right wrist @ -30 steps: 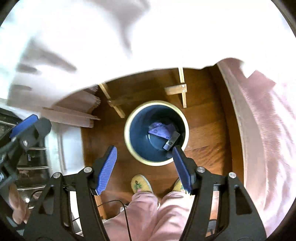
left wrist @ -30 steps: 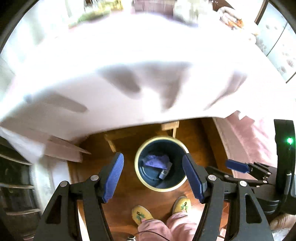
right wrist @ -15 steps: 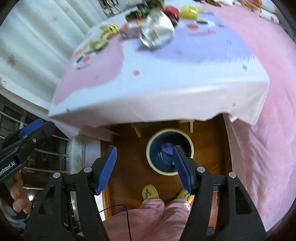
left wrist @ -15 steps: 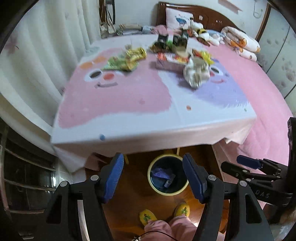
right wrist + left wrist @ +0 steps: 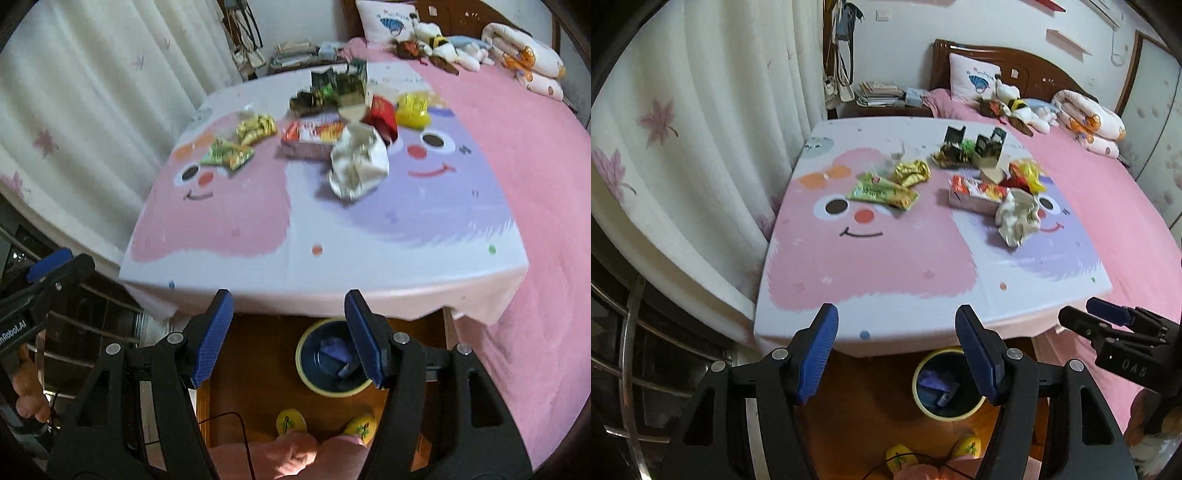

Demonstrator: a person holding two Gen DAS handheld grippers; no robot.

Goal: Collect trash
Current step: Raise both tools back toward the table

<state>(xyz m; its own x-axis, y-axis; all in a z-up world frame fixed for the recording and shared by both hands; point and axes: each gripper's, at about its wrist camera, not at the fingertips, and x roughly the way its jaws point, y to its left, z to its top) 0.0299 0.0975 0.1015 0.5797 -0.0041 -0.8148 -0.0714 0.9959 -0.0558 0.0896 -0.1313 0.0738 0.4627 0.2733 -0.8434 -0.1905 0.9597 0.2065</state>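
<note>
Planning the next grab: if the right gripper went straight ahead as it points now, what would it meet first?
Likely the near edge of the cartoon-print tablecloth, ahead of the open right gripper; the crumpled white wrapper lies farther along. Depth is uncertain.

Left gripper [image 5: 897,350]: jaws spread wide apart, nothing between the blue pads [image 5: 817,350], held above the near edge of the table. Right gripper [image 5: 286,334]: jaws likewise spread wide and empty, above the same near edge, just beside the left. Person's legs in pink trousers [image 5: 295,454] stand below, feet in yellow slippers [image 5: 291,421].
</note>
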